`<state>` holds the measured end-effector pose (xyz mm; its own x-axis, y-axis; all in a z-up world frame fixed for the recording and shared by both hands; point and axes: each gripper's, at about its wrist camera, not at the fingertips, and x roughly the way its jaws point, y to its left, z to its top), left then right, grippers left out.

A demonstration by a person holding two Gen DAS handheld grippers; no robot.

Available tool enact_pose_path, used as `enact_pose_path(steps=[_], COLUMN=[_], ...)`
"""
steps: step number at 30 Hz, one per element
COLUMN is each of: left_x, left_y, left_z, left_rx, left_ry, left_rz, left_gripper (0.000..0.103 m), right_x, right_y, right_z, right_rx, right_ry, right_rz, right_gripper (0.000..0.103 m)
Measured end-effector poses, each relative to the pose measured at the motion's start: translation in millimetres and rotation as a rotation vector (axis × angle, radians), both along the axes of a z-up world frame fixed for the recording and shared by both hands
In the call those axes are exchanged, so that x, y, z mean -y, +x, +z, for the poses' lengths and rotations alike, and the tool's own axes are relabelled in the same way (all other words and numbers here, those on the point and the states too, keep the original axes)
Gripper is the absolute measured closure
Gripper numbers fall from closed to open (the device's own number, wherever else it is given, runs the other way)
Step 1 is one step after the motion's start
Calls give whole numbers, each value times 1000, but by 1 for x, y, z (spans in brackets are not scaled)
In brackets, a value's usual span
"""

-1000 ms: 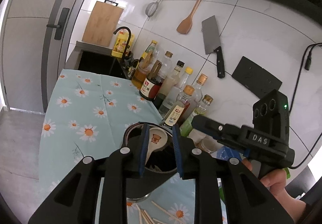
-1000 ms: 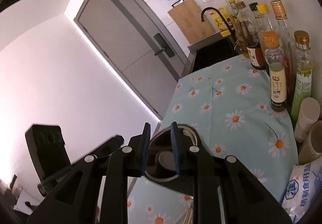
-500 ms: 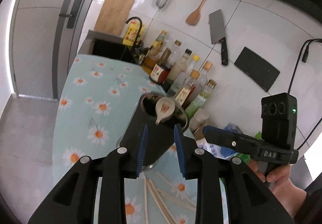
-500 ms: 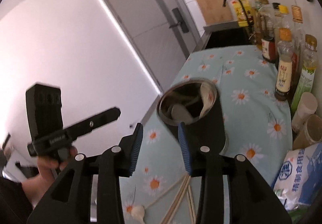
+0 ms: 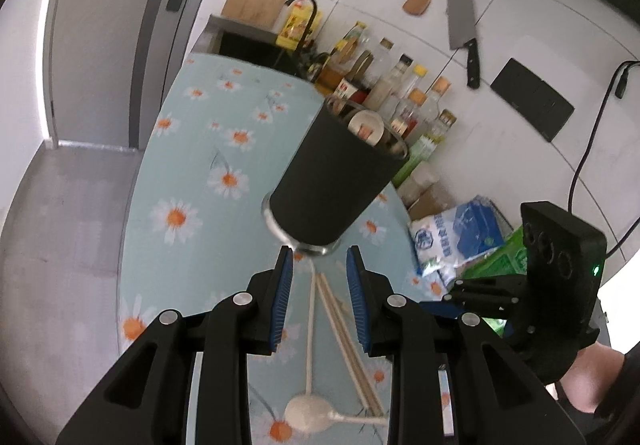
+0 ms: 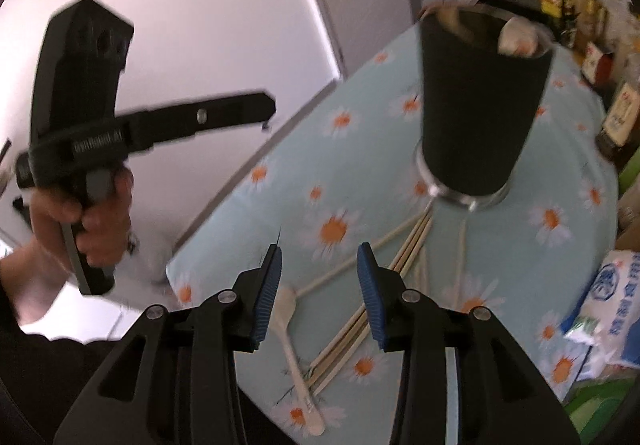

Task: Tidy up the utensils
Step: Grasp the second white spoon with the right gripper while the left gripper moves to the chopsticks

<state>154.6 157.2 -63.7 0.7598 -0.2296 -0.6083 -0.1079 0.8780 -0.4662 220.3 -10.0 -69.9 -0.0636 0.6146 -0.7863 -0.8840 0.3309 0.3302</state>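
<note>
Both empty: left gripper (image 5: pixel 319 299) and right gripper (image 6: pixel 319 291) angle down; jaws apart.

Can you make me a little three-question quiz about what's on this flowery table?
1. True or false: the black cup lies on its side on the daisy tablecloth.
2. What lies in front of the cup? A) forks B) chopsticks and white spoons C) plates
3. Fill in: both the left gripper and the right gripper hold ____.

Key:
1. False, it stands upright, with a spoon already inside.
2. B
3. Nothing. Both are open and empty, and the right one's jaws have just been opening.
</note>
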Motion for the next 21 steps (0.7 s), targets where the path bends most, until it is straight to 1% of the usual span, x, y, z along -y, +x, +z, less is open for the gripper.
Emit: enact_pose_path(steps=[1, 8, 9, 10, 12, 17, 21], left_x=[-1, -15, -16, -19, -23, -31, -38], left_y=[-5, -28, -30, -33, -38, -47, -52], left_z=[-5, -32, -35, -38, -42, -52, -62], left_rx=[-21, -90, -94, -98, -104, -113, -125], left_ry=[-2, -31, -36, -41, -43, -76, -102], left_rz=[6, 35, 36, 42, 53, 64, 70], left_gripper=[77, 76, 76, 75, 72, 72, 72], right_x=[-3, -24, -26, -31, -38, -54, -64], right_y=[-6, -40, -44, -48, -53, -67, -81], right_z=[-7, -49, -53, -59, -66, -79, -87], right_rx=[-10, -37, -38, -21, -9, 2, 64], right_ry=[-24, -235, -257, -293, -339, -418, -506], right_rz=[20, 192, 209, 224, 244, 275, 295], right_gripper=[63, 63, 63, 63, 63, 63, 65])
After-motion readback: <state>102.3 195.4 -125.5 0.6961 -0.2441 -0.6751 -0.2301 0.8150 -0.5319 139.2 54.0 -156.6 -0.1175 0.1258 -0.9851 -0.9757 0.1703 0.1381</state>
